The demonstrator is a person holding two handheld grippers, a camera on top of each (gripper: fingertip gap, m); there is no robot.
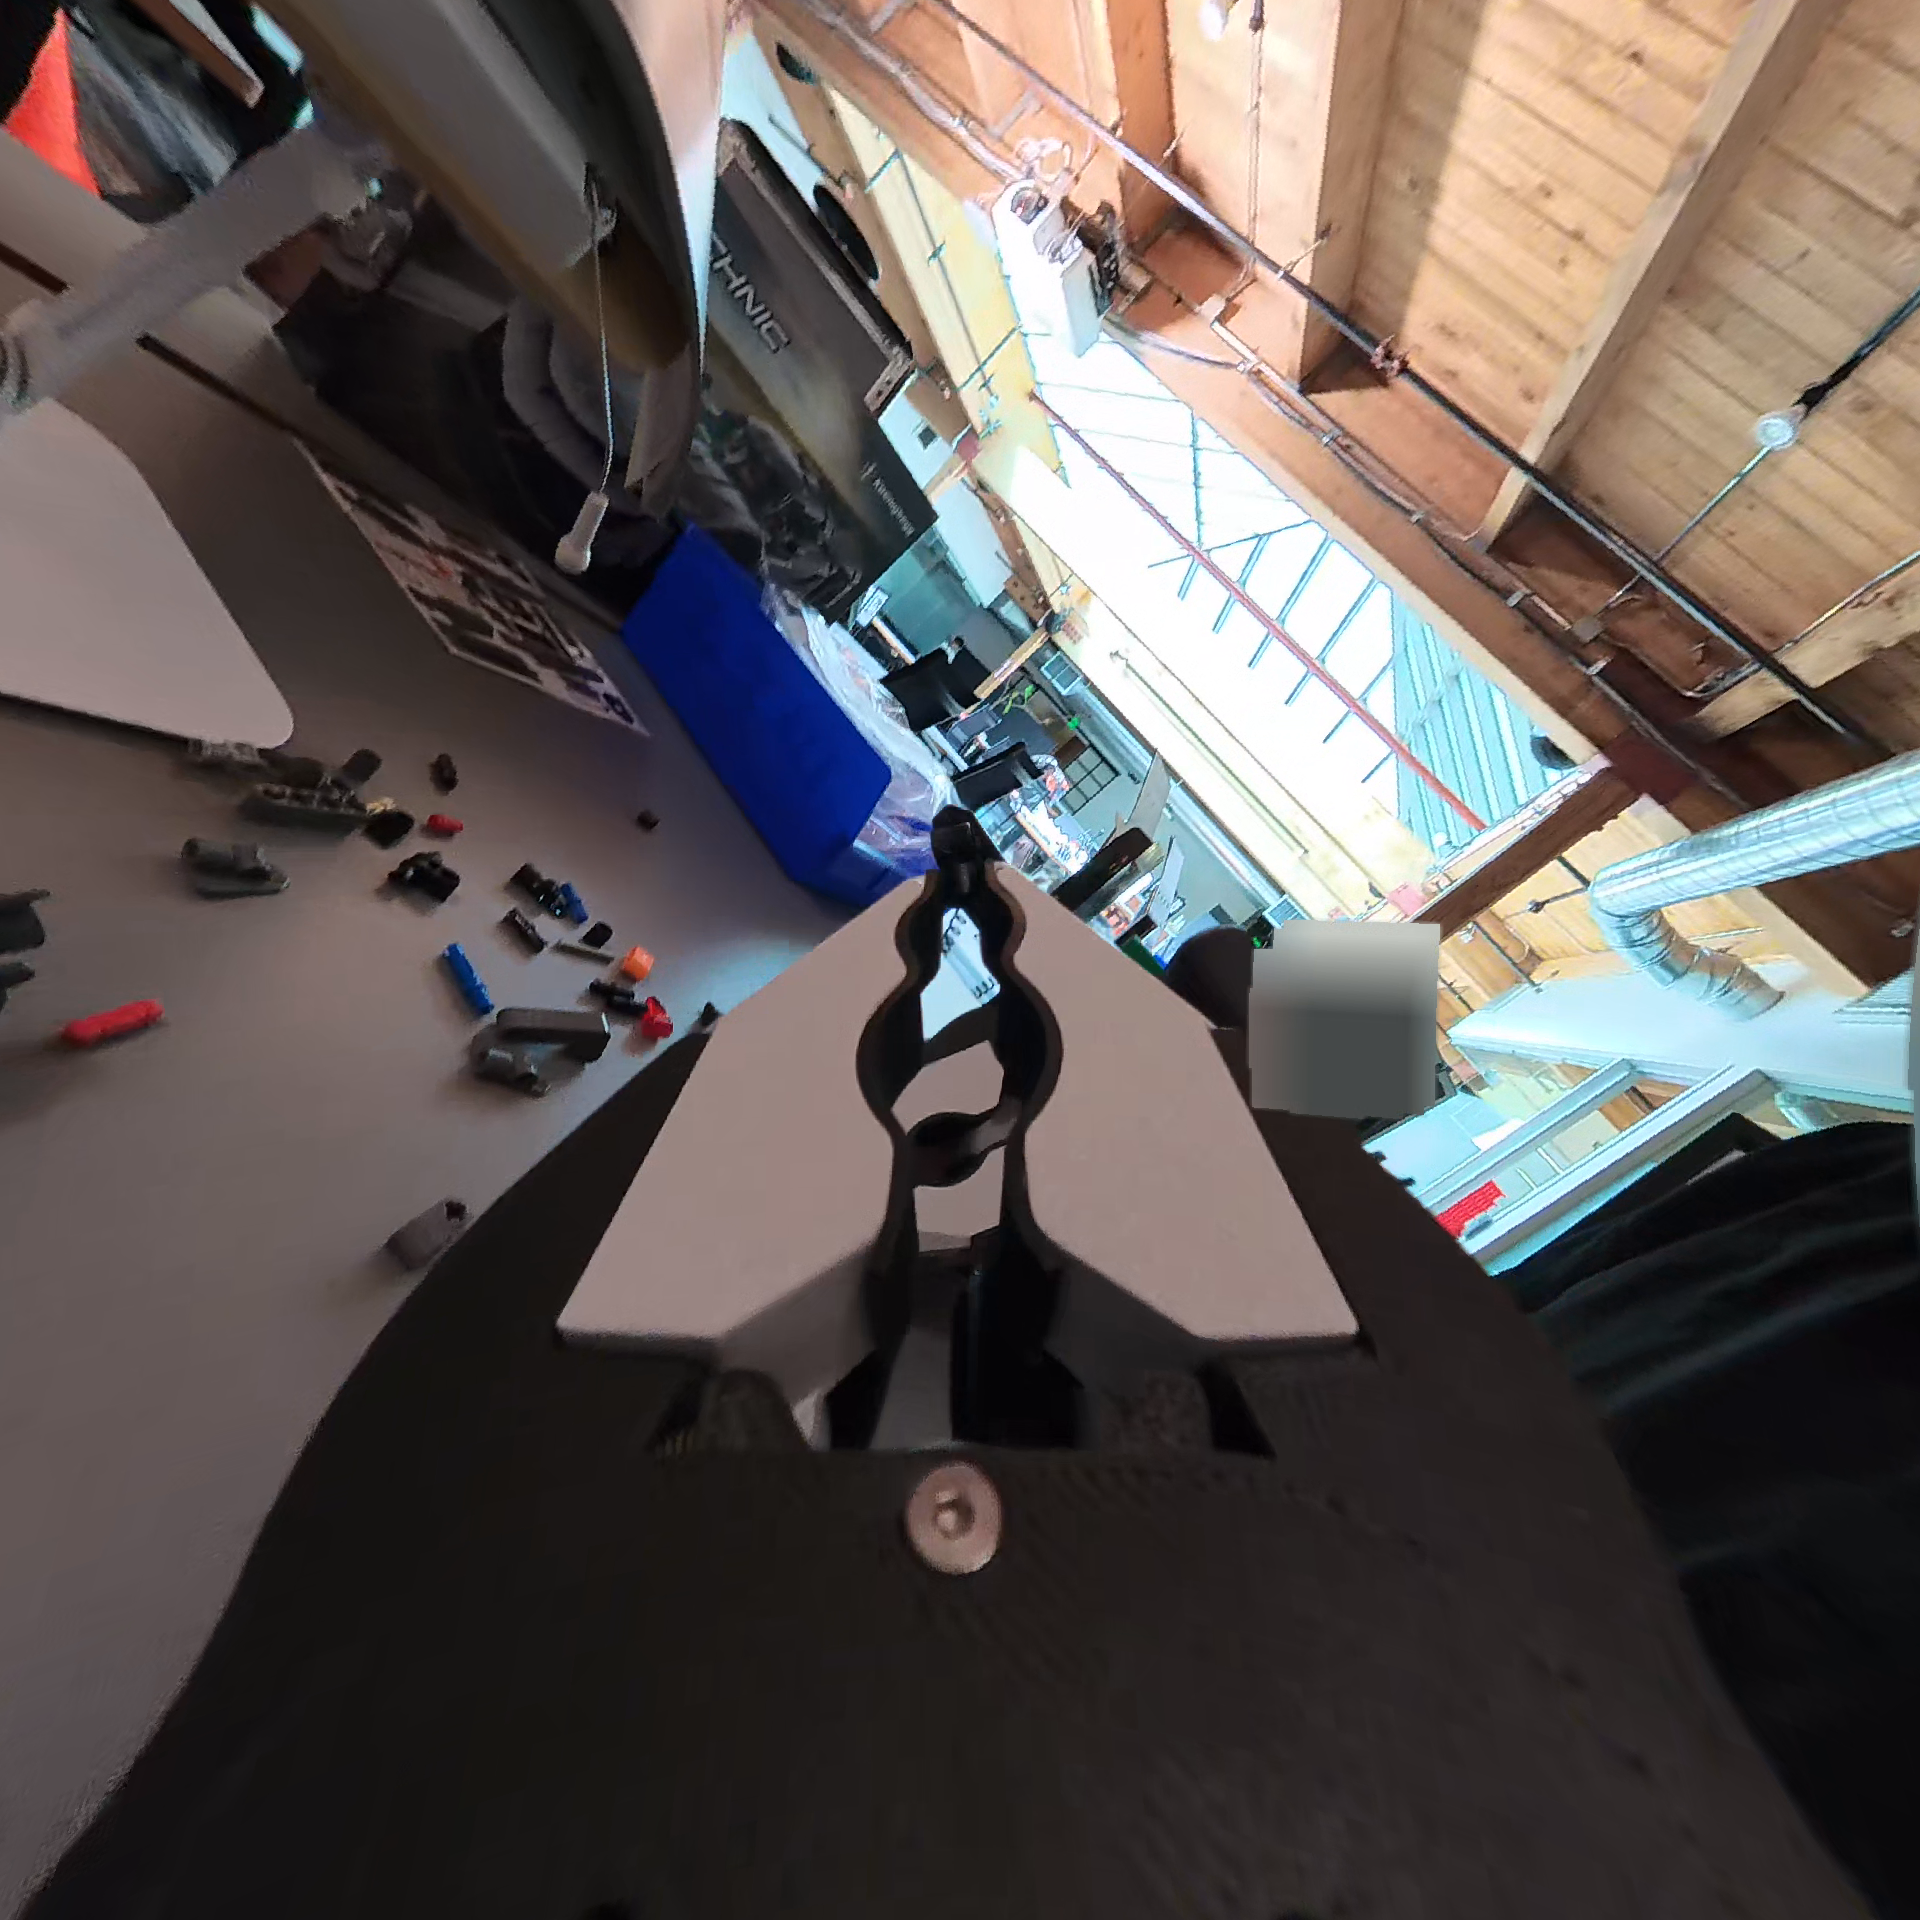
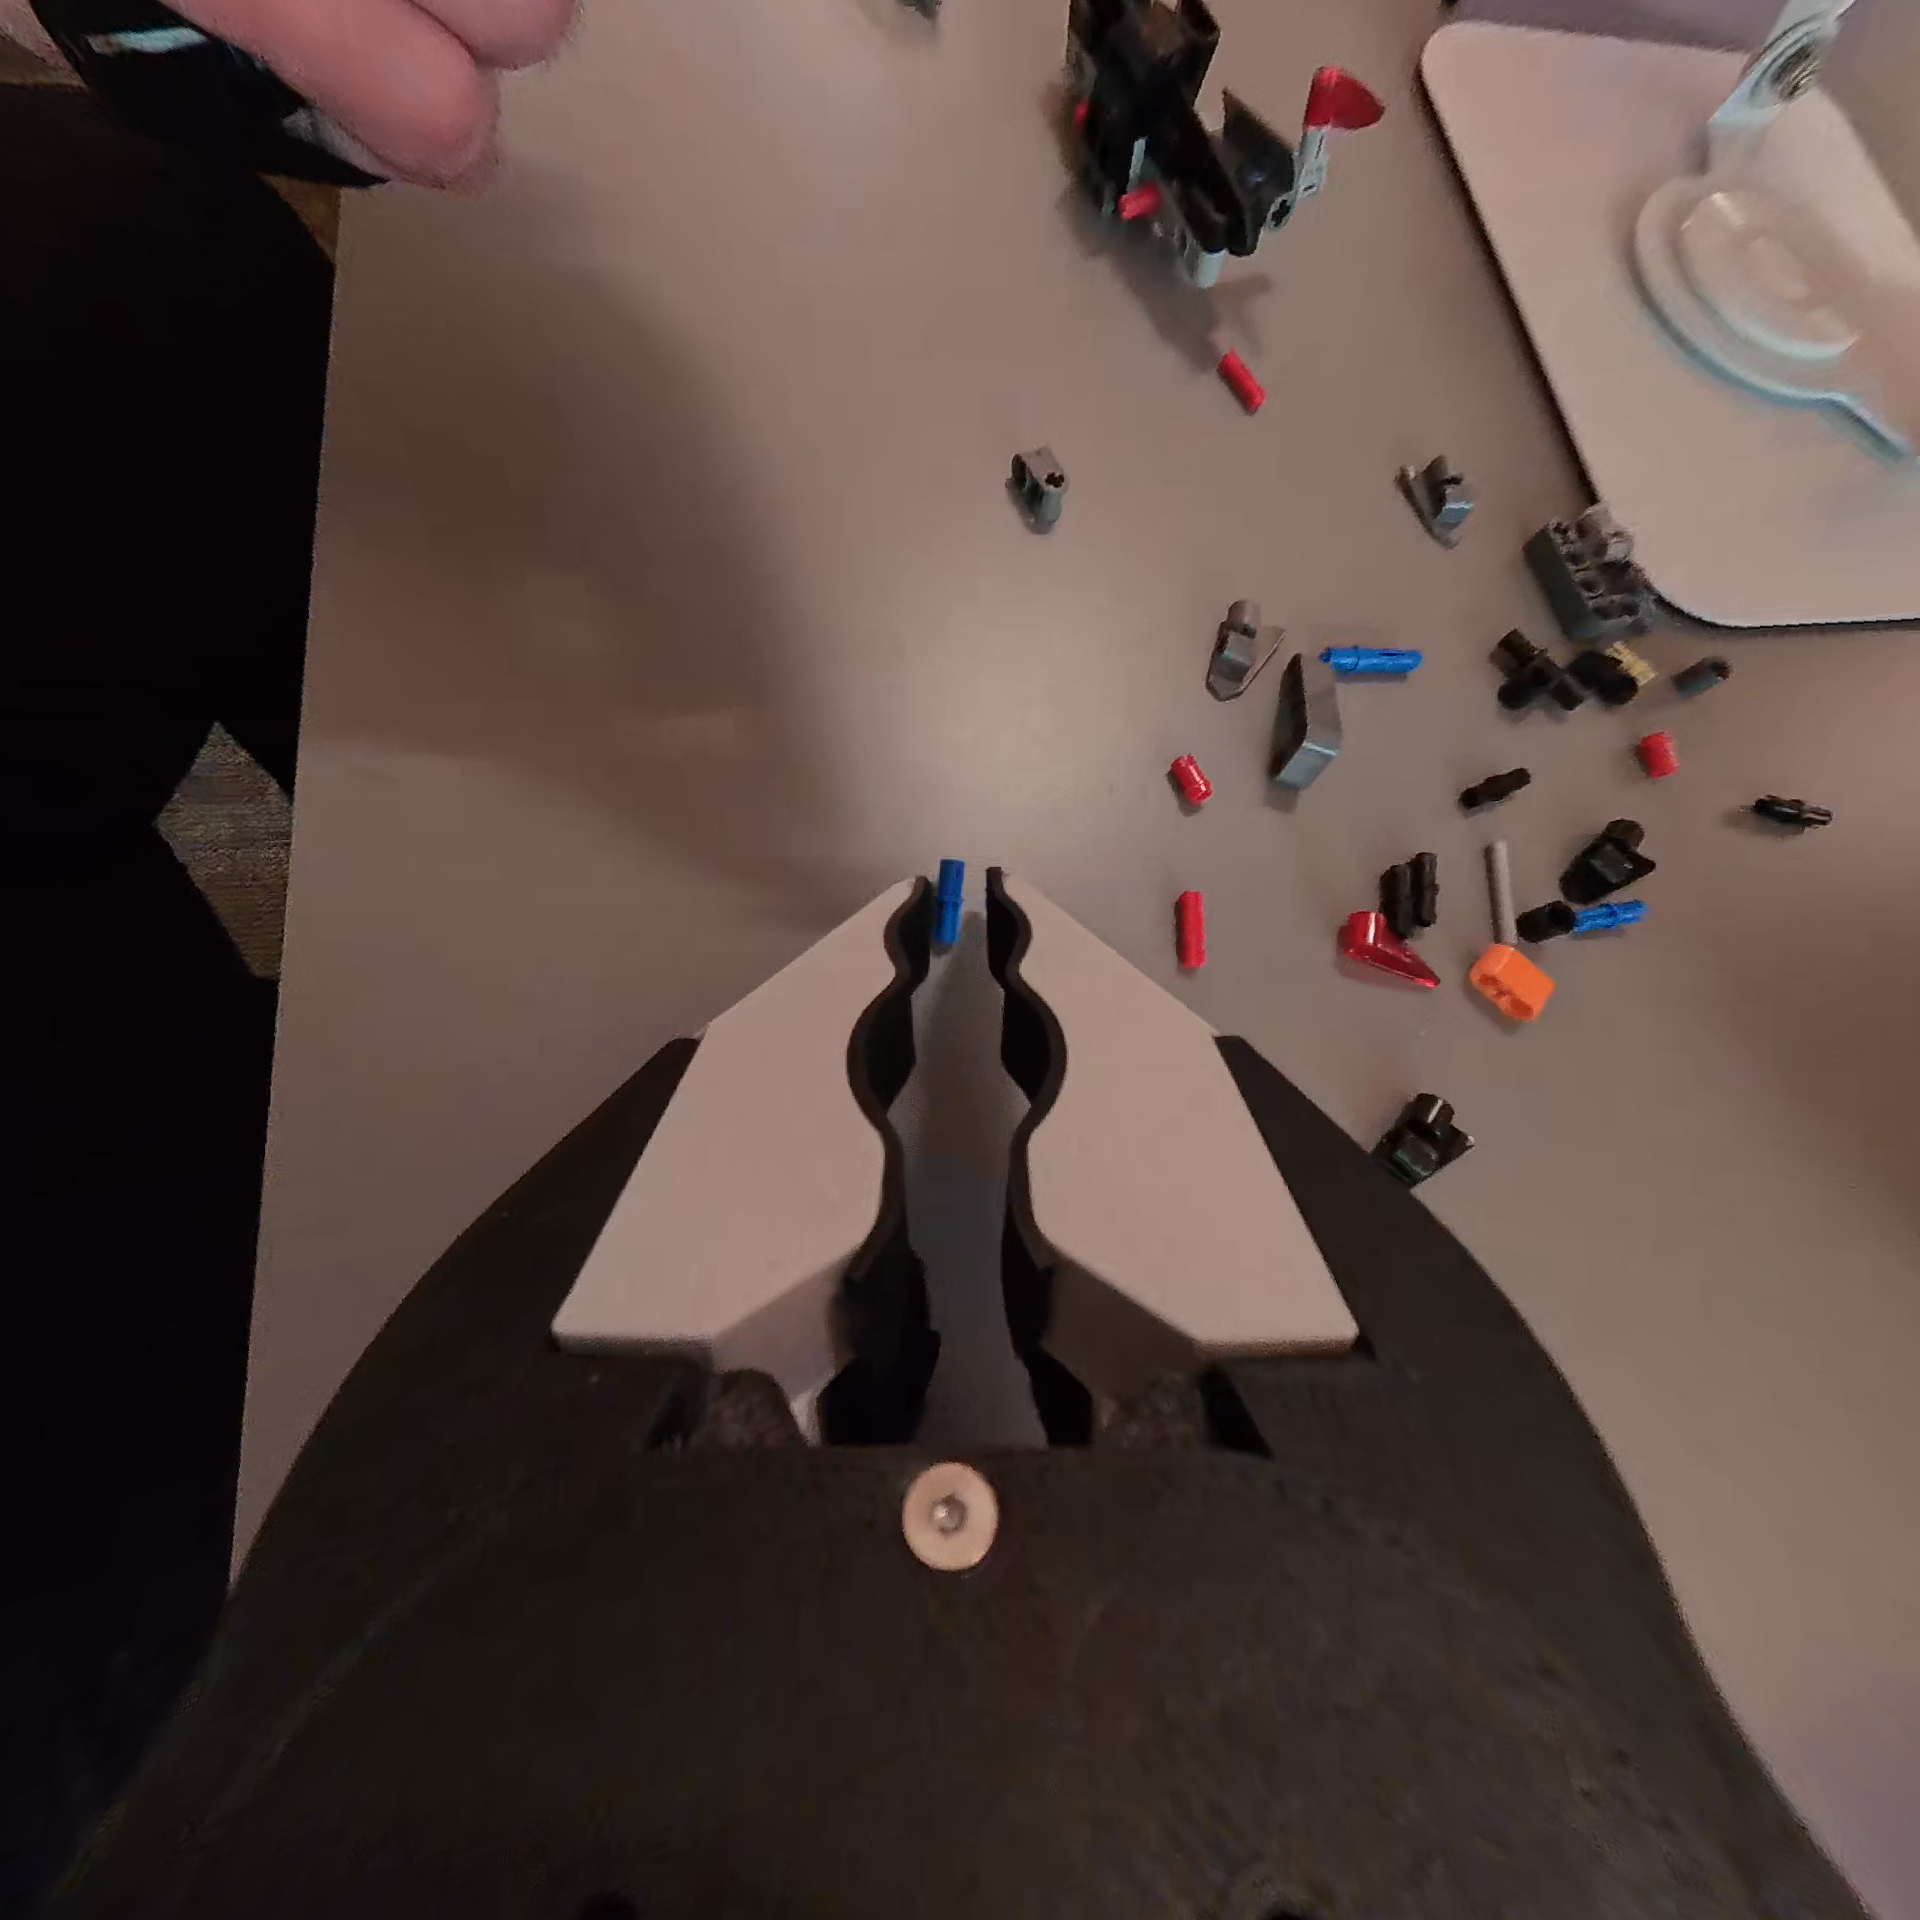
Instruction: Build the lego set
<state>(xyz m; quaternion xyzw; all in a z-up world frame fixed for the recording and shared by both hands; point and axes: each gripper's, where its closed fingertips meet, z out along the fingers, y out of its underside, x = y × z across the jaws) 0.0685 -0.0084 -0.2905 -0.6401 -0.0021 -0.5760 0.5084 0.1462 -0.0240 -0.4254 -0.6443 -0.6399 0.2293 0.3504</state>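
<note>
Left wrist view: the left gripper, black-bodied with grey finger plates, has its jaws drawn almost together and pinches a small black lego piece at its tips, lifted off the grey tabletop and tilted up toward a timber ceiling. From 9 to 10 o'clock of the tips, loose lego pieces lie scattered on the table: a red pin, a blue pin, an orange connector and a grey angled beam. At 11 o'clock stand a blue plastic bin and, beyond it, a dark cardboard set box. A white rounded board lies at 10 o'clock.

Right wrist view: the right gripper points down at the tabletop, jaws a narrow gap apart. A small blue lego pin stands upright against the left fingertip; the right fingertip is clear of it, so whether it is truly gripped cannot be told. A person's hand enters at 11 o'clock. At 1 o'clock, well apart, sits the part-built black and grey lego model with red fins. From 2 to 3 o'clock lie loose parts, among them a grey wedge panel, red bushes and an orange lego connector.
</note>
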